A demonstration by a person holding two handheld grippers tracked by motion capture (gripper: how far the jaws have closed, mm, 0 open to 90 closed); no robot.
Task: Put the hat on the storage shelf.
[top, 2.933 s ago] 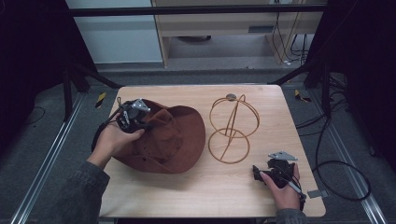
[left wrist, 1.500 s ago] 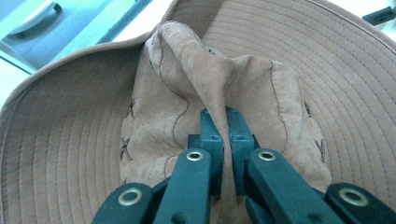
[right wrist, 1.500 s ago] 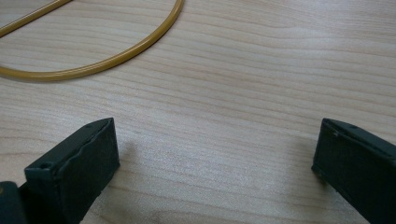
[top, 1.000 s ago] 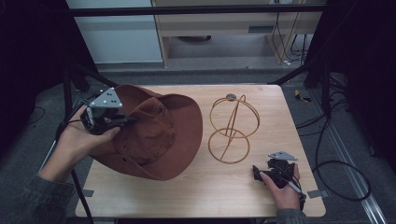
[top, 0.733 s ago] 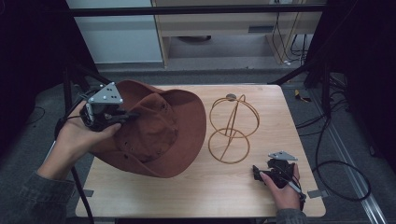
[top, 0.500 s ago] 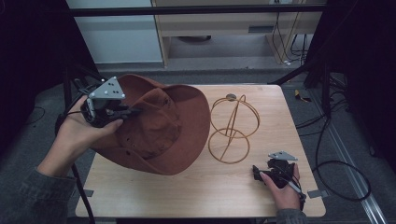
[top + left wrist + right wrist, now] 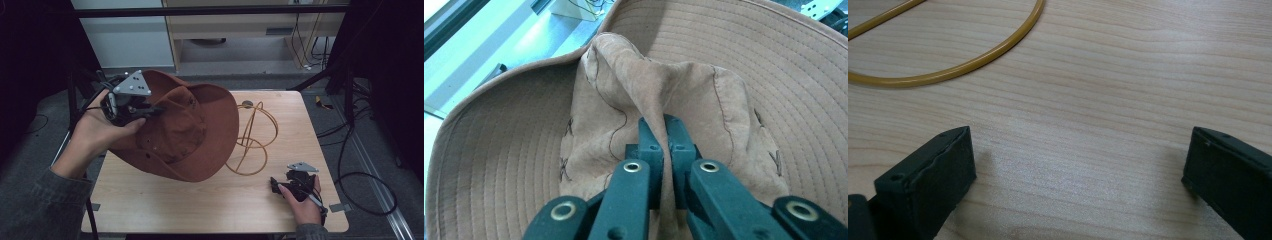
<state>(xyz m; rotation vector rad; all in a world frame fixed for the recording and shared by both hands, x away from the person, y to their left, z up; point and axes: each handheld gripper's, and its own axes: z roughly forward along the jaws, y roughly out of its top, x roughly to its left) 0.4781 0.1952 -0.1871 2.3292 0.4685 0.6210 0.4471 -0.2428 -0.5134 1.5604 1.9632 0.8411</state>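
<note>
A brown wide-brimmed hat [image 7: 190,135] hangs tilted above the left half of the table, its brim's right edge near the wire hat stand [image 7: 255,137]. My left gripper [image 7: 150,109] is shut on a fold of the hat's crown [image 7: 664,107], which stands pinched between the two jaws in the left gripper view. The gold wire stand rises upright at the table's middle right, its base ring [image 7: 948,70] lying on the wood. My right gripper [image 7: 276,186] rests on the table at the front right, open, with bare wood between its fingers [image 7: 928,180].
The wooden table [image 7: 200,210] has bare room along its front edge. Cables [image 7: 360,175] trail on the floor to the right. A cabinet and shelving [image 7: 240,30] stand beyond the far edge. Dark frame posts [image 7: 345,85] flank the table.
My left gripper has lifted the hat off the table and swung it up and left, tipping the brim toward upright. The right gripper has stayed still.
</note>
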